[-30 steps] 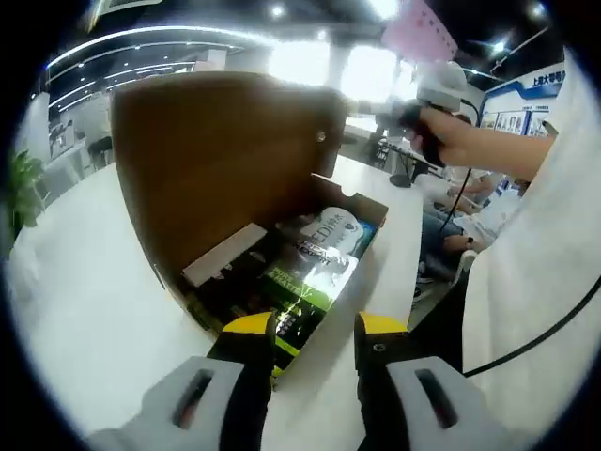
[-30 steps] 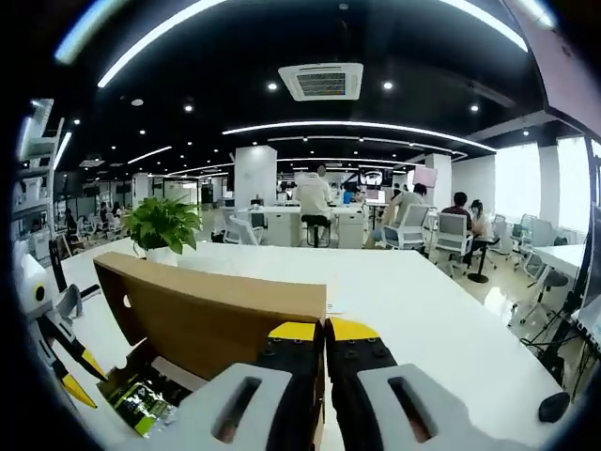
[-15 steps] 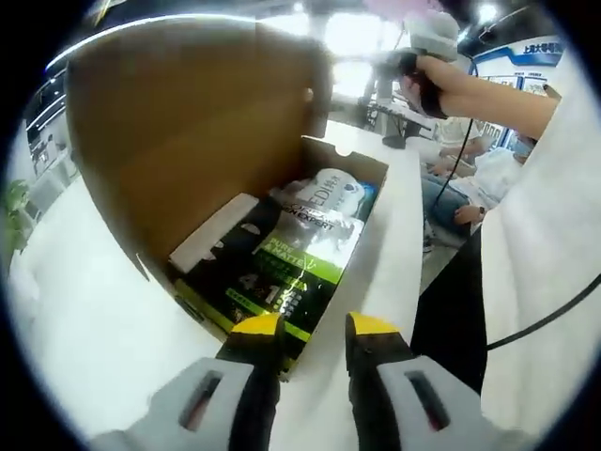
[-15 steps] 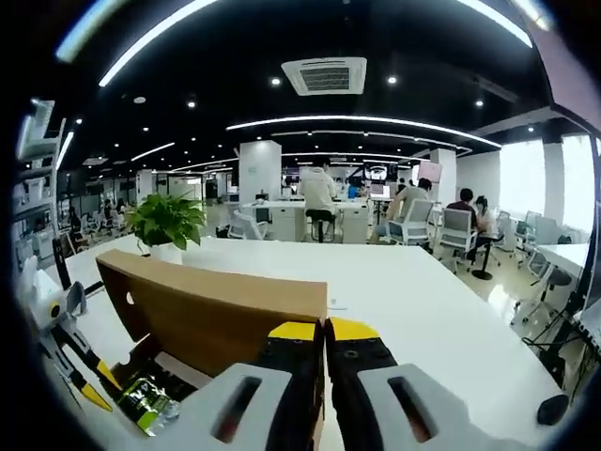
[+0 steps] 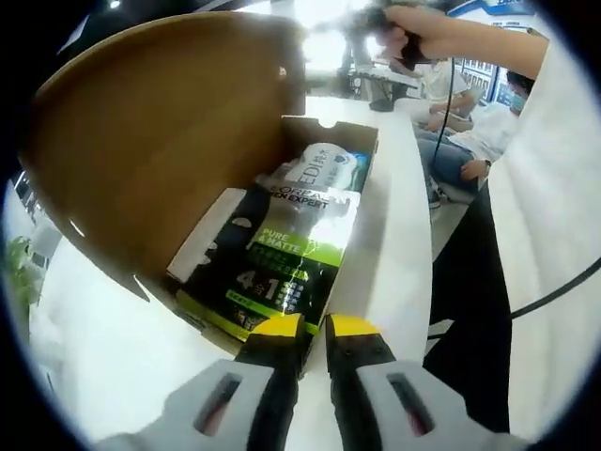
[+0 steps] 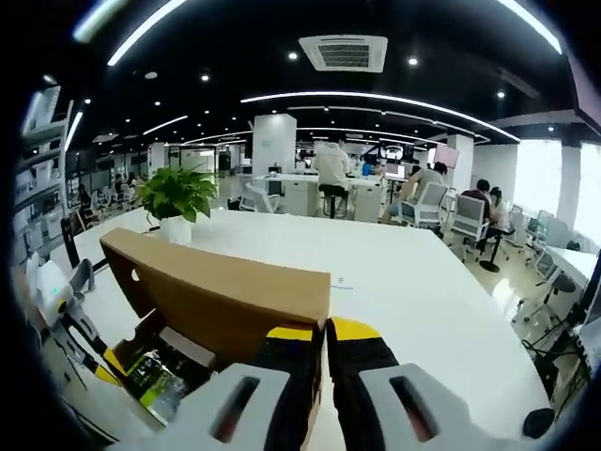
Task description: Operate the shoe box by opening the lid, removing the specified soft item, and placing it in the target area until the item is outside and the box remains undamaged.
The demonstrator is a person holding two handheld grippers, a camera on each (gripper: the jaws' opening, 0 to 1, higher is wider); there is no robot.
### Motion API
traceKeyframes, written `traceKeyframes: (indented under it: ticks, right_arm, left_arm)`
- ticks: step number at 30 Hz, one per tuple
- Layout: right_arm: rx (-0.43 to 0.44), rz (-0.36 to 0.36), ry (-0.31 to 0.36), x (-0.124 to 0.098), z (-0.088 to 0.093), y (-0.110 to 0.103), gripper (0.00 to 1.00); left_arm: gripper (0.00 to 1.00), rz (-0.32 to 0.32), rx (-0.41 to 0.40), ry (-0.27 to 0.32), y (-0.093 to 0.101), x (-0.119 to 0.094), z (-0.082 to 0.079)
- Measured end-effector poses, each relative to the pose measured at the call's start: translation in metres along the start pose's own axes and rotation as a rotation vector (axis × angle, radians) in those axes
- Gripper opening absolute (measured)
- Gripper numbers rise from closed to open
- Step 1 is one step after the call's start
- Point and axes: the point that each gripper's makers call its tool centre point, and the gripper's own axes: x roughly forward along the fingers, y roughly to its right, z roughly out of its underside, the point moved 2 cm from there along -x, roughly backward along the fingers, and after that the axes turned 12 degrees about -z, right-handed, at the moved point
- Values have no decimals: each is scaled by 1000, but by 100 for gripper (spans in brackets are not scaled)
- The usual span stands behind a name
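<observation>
A brown cardboard shoe box [image 5: 371, 202] stands on the white table with its lid [image 5: 160, 141] swung up. Inside lies a soft black, green and white pack [image 5: 286, 254]. My left gripper [image 5: 316, 326] sits at the box's near corner, its jaws drawn to a narrow gap around the long side wall. Whether the pack's edge is pinched too is hidden. In the right gripper view, my right gripper [image 6: 324, 331] is shut on the free edge of the lid [image 6: 216, 296], holding it up. The left gripper [image 6: 99, 362] shows at the box's end beside the pack [image 6: 160, 376].
The white table [image 6: 404, 282] runs wide beyond the box, with a potted plant [image 6: 174, 197] at its far side. The person's hand [image 5: 441, 33] and white clothing [image 5: 554, 216] are right of the box. Seated people and desks fill the background.
My left jaws have closed from a wide gap to a narrow one at the box's near corner. The left view has come closer over the box. The lid stays held up.
</observation>
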Motion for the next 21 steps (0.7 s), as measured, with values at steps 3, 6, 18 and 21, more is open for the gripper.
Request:
traceKeyframes:
  ticks: [3,6,18,21]
  right_arm:
    - [-27,1,37,-1,-4,-1,2]
    - [-72,10,37,2,-7,-2,2]
    - [-51,-27,43,11,-13,8,1]
    - [-51,-22,28,11,-14,6,1]
  left_arm:
    - [9,-2,34,-7,1,3,0]
    - [9,-4,88,-17,2,5,2]
    - [9,-32,67,-54,3,8,1]
    - [7,-6,164,-26,6,7,2]
